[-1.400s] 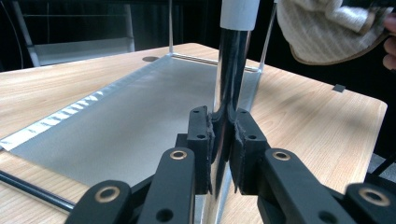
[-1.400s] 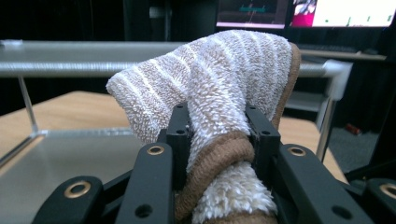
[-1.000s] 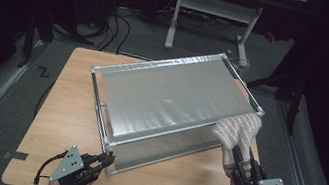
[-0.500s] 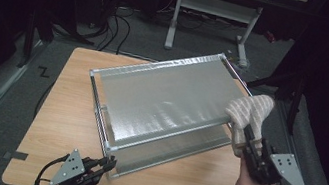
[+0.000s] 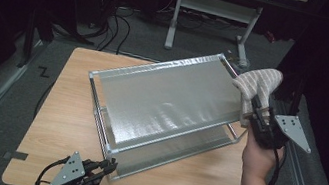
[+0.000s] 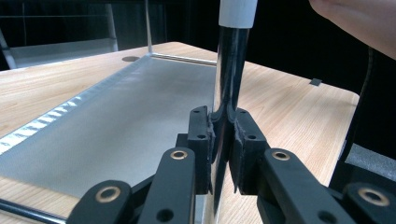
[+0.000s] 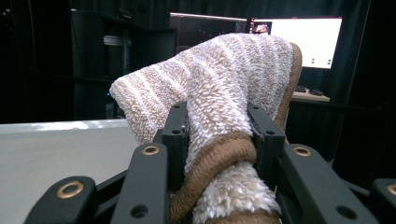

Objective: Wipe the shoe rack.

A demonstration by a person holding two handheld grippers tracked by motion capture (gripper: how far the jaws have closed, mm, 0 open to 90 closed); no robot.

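Between the jaws of the right gripper (image 7: 217, 135) sits a fluffy beige-and-white striped cloth mitt with a brown hem (image 7: 224, 93); the jaws have just been opening a little, yet the pads press the hem from both sides. In the high view this mitt (image 5: 259, 85) hangs over the far right corner of the silver metal two-shelf rack (image 5: 166, 100), just ahead of that gripper (image 5: 255, 119). The left gripper (image 6: 223, 140) is pressed together on the shiny upright post (image 6: 231, 74) of the rack, at its near corner on the light wooden table (image 5: 64, 106).

I judge two risks. If the right jaws loosen more, the soft mitt can slip out and fall beside the table. If wiping pushes the shelf hard, the rack can tilt or slide, because one post alone is held.
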